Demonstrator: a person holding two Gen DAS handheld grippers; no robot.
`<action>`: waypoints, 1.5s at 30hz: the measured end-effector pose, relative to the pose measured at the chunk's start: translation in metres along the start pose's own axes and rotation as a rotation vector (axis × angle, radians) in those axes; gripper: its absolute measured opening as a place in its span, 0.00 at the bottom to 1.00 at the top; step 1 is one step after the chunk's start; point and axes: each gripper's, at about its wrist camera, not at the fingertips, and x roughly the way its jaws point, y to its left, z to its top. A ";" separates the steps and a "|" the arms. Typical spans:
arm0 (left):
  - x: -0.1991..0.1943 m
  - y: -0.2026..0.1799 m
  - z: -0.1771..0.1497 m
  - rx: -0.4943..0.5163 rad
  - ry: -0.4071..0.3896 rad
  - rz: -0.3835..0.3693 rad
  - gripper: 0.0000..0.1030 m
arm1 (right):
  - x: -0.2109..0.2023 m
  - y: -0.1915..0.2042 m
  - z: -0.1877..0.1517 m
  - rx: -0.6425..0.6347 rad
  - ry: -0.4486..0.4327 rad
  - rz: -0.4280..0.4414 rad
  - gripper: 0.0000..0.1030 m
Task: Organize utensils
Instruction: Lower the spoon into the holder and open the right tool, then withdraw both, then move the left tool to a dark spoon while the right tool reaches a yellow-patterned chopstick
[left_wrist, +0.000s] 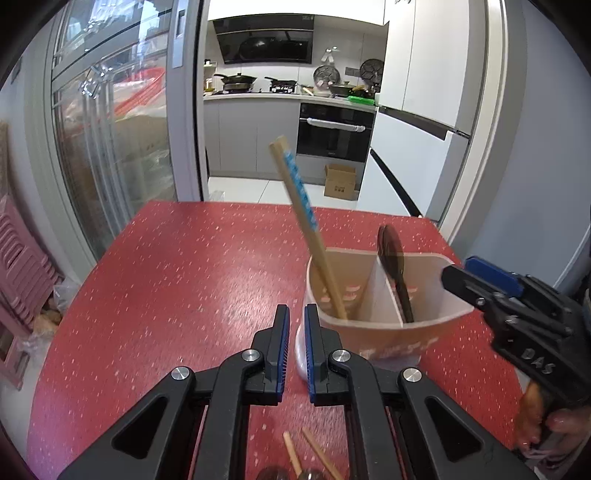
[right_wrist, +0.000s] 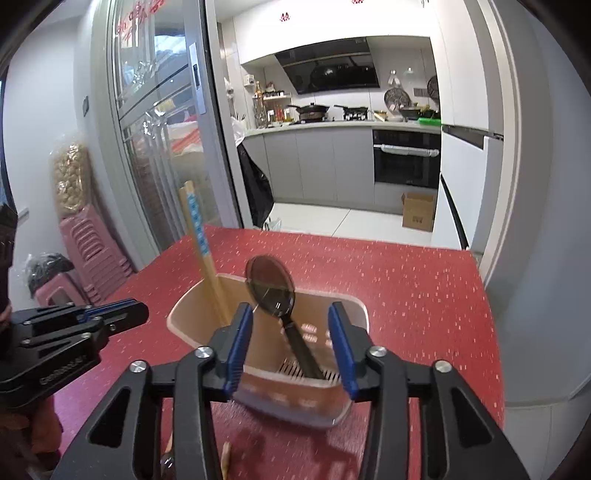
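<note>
A divided holder (right_wrist: 345, 310) stands on the table (left_wrist: 184, 258). Chopsticks (left_wrist: 306, 229) lean in its left compartment, a spoon (right_wrist: 273, 288) in its right. More chopsticks (left_wrist: 317, 454) lie at the near edge. The kitchen lies far behind.

Your table (left_wrist: 184, 258) has a glossy red top, smooth, flecked with pale specks like stone composite. The holder (left_wrist: 436, 321) looks like matt beige plastic with a thin white divider; its floor is slotted. The chopsticks (left_wrist: 306, 229) in it look like plain unvarnished wood with a blue printed strip. The spoon (right_wrist: 271, 284) is dark, smooth and slightly shiny, likely plastic. Your left gripper (left_wrist: 296, 321) and right gripper (right_wrist: 290, 332) are matt black plastic with ribbed blue pads and bright metal bolt heads. A cardboard box (left_wrist: 340, 182) sits on glossy floor tiles.
</note>
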 end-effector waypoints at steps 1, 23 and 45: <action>-0.003 0.001 -0.004 -0.003 0.004 0.003 0.35 | -0.005 0.001 -0.002 0.005 0.010 0.004 0.50; -0.031 0.030 -0.140 -0.026 0.197 0.044 1.00 | -0.050 0.009 -0.135 0.231 0.397 -0.010 0.66; -0.022 0.066 -0.177 0.001 0.290 0.117 1.00 | -0.024 0.044 -0.170 0.148 0.540 -0.049 0.66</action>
